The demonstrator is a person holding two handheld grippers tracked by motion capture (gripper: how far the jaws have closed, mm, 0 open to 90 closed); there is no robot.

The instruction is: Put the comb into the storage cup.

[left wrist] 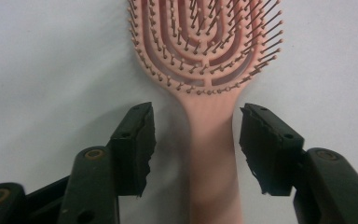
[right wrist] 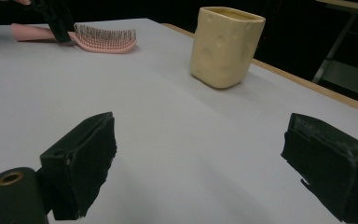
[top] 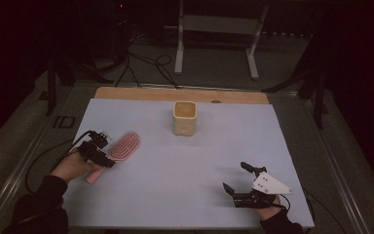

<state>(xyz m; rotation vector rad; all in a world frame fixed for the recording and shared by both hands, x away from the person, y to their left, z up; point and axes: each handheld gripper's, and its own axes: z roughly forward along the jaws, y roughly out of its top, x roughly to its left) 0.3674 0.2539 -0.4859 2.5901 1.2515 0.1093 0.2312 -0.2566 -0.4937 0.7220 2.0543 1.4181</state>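
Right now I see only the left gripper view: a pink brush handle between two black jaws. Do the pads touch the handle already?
Observer: Not yet. The left gripper straddles the hairbrush handle with a gap on both sides.
Operator: Is there another thing on the table?
Observer: Yes, a cream cup stands upright near the far edge, apart from the brush.
Operator: Where is the other gripper?
Observer: The right gripper is near the front right of the white table cover, jaws wide open with nothing between them.
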